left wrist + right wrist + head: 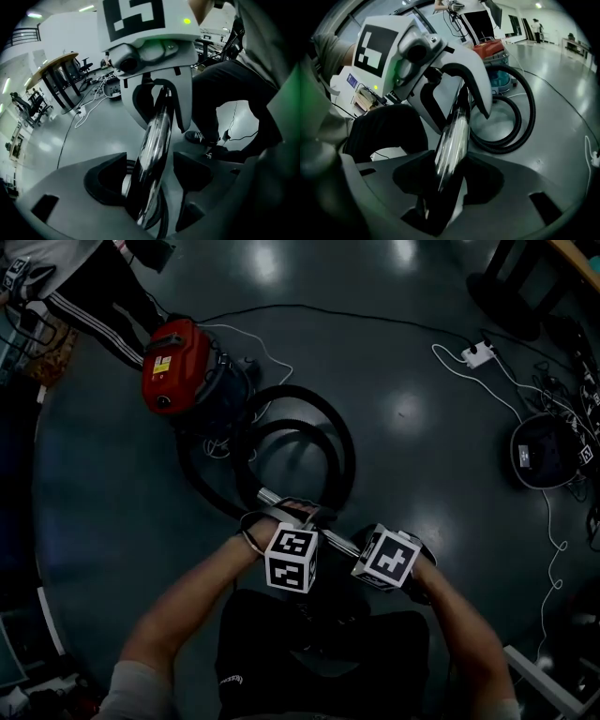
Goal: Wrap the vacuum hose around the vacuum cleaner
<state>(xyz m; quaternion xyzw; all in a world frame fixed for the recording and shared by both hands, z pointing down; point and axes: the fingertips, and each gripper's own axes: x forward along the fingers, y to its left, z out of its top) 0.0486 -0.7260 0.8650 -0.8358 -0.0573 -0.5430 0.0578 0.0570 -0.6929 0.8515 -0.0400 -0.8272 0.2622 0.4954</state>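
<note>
- Looking down, head view: left tool (286, 514) and right tool (358, 551) sit side by side on one chrome wand (337, 540), which runs across both sets of jaws. The black hose (347, 446) lies in loose loops on the floor (422, 409), starting just beyond the left tool's tips. The red and blue vacuum cleaner (173, 362) stands past those loops, further out and off to the left tool's outer side. The hose is beside the machine, not around it, so the wrapping looks barely begun.
- A thin white cable (246, 345) trails by the cleaner near the loops. A second person's legs (103, 296) stand just behind it.
- Left gripper view: the wand passes straight between the pads and on into the right tool ahead. The jaws look clenched on it, though the grip on one side is less clear. A ribbed hose cuff shows low beside one pad.
- Right gripper view: pads closed tight on the wand from both sides. The left tool is directly ahead on the same tube, with the hose loop and cleaner behind it.
- Risks, as I judge them: the wand is smooth and round, so it could roll or slide in the pads if one tool twists against the other.
- Pulling the wand could tug the springy loops open, or roll the cleaner away.
- The white cable could snag in the hose as it is drawn round.
</note>
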